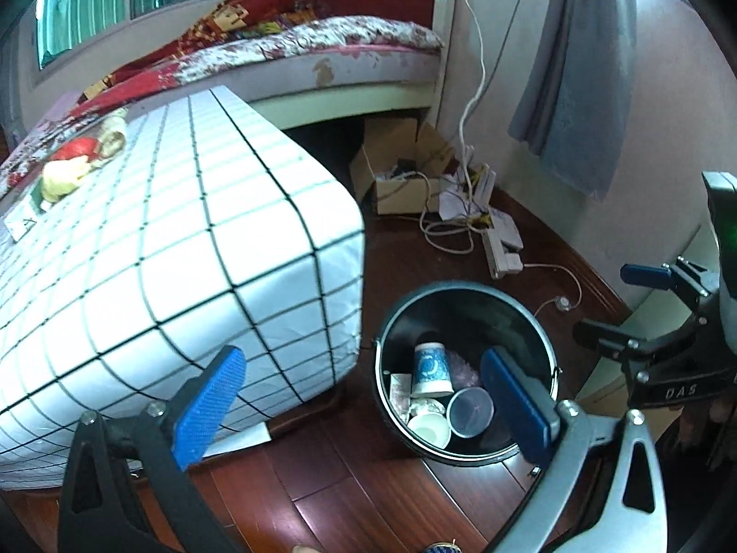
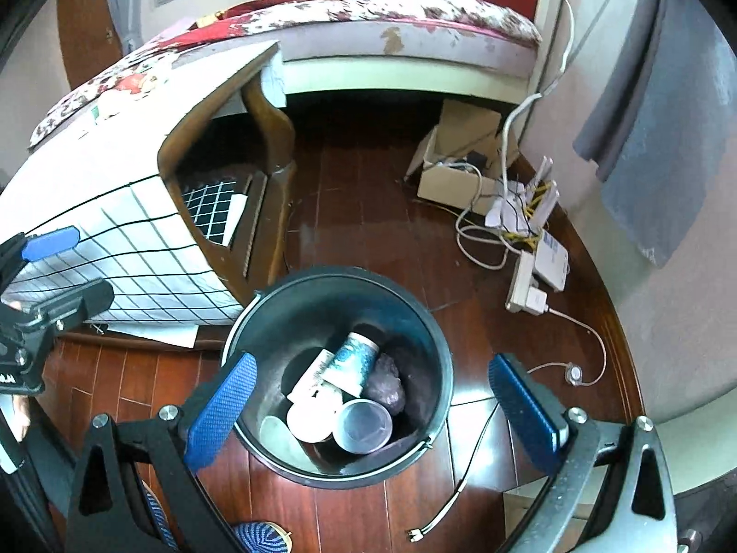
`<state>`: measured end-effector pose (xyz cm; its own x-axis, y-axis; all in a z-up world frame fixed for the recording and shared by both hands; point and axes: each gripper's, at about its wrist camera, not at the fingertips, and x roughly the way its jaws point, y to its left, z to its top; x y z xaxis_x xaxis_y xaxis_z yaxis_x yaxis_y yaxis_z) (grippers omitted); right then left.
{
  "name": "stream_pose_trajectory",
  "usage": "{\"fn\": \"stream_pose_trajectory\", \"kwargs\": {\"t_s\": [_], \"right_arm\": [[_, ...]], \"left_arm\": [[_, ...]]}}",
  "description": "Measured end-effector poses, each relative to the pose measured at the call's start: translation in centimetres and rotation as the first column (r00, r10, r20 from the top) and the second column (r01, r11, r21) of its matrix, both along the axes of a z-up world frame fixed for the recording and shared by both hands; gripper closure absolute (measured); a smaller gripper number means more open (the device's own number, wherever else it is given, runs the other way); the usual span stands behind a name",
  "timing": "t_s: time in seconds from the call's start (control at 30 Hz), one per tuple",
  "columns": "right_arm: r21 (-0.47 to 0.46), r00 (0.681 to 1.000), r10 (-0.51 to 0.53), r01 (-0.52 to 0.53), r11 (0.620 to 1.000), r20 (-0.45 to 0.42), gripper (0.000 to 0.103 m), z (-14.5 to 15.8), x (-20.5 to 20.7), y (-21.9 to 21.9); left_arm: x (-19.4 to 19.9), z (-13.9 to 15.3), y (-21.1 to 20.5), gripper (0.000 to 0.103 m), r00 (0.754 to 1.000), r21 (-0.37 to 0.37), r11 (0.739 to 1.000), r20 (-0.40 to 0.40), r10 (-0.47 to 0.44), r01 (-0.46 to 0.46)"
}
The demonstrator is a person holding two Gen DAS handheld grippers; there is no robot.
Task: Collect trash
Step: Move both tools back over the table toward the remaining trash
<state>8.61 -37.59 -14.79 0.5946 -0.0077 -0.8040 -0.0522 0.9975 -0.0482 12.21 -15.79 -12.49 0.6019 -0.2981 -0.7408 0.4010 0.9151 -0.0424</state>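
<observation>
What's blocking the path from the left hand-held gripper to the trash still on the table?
Nothing visible. The left hand-held gripper is open and empty over the bin; the crumpled trash lies on the checked tablecloth, with bare cloth between.

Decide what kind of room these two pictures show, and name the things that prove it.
Most likely a bedroom in a home: a bed with a patterned cover, a curtained window, and a black trash bin on wooden flooring.
</observation>
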Motion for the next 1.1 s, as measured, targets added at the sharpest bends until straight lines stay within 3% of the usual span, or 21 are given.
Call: {"fn": "stream_pose_trajectory", "kwargs": {"t_s": [0.37,0.67,0.87,0.97,1.1], "right_arm": [[-0.013,0.997,0.059,-0.058,0.998,0.041,0.001,2.0,0.0,3.6],[0.016,0.983,0.110,-0.113,0.993,0.145,0.001,6.3,2.0,7.7],[0.016,0.967,0.166,-0.172,0.985,0.193,0.001,8.6,5.8,13.1],[0.017,0.965,0.215,-0.220,0.975,0.152,0.001,9.1,8.5,16.6],[0.021,0.949,0.265,-0.273,0.962,0.173,0.001,10.5,11.8,20.7]], "left_arm": [[-0.5,1.6,3.3,0.000,0.997,-0.019,0.998,0.045,0.060,-0.059],[0.0,3.9,8.1,0.000,0.983,-0.033,0.988,0.101,0.156,-0.153],[1.9,5.3,14.4,0.000,0.946,-0.031,0.955,0.127,0.298,-0.296],[3.2,5.9,18.1,0.000,0.917,-0.007,0.925,0.132,0.376,-0.379],[5.4,7.3,23.4,0.000,0.862,-0.014,0.872,0.138,0.487,-0.490]]}}
